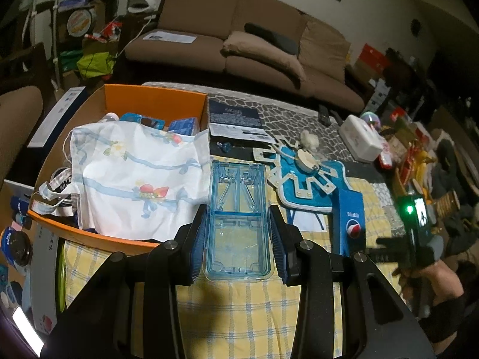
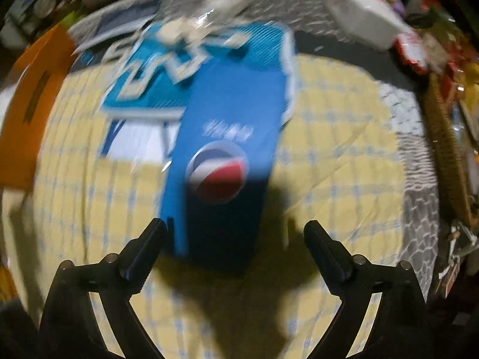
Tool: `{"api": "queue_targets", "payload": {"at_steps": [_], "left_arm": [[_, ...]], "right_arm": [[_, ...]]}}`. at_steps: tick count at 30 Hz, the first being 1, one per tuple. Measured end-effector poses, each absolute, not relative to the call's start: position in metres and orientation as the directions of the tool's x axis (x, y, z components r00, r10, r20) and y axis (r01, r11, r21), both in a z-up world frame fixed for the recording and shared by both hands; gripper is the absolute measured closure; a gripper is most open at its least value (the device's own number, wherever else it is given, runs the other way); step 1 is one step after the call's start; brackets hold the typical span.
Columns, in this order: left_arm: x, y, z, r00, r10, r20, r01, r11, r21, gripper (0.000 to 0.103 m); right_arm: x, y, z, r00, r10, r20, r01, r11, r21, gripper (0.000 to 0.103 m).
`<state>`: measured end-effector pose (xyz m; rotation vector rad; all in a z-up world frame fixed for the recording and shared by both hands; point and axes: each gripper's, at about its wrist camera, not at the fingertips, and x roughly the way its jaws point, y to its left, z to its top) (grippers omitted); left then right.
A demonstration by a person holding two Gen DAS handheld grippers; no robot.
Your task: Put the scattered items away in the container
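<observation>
Nearest the lens, the left gripper (image 1: 238,236) is clamping a clear blue plastic case (image 1: 238,209), pads pressing on both long sides. The case is sitting just above the yellow checked cloth (image 1: 239,314), right beside the near edge of the orange box (image 1: 89,233).

Largest first: that cloth is covering the table. The orange box, the container, is standing at the left and already filling up; a white printed cloth bag (image 1: 134,179) is draped across most of it, with small blue packets showing behind.

On the cloth to the right, a teal-and-cream patterned mat (image 1: 302,179) is lying flat. A blue Pepsi-logo pouch (image 2: 221,155) is lying with its far end overlapping the mat.

The right gripper (image 2: 235,248) is hanging over the pouch's near end, fingers spread wide, holding nothing. That view is blurred, so I cannot tell if the left finger is touching the pouch.

Step in hand, as I judge it: the case is going into the box while the right lines up the pouch. Next calls for carrying the case over the box wall and letting go, and bringing the right jaws down astride the pouch before closing.
</observation>
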<state>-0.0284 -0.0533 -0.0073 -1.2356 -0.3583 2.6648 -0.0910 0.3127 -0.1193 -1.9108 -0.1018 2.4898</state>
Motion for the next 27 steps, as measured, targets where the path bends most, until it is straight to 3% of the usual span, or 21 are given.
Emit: {"api": "queue_targets", "payload": {"at_steps": [8,12,27], "left_arm": [[-0.025,-0.04,-0.014,-0.656,0.2,-0.728,-0.042,-0.972,-0.23,0.067],[-0.031,-0.038,-0.012,-0.646,0.256,-0.719,-0.041,-0.953,-0.302,0.067],[-0.029,-0.03,0.002,-0.672,0.252,-0.697,-0.06,-0.956,-0.287,0.067]], "right_arm": [[-0.12,0.335,-0.133,-0.345,-0.123,-0.931,-0.167,-0.967,0.19,0.004],[-0.129,0.324,-0.133,-0.365,-0.064,-0.929,-0.128,-0.985,0.118,0.004],[-0.132,0.313,-0.152,-0.322,0.039,-0.946,-0.16,-0.987,0.014,0.004]]}}
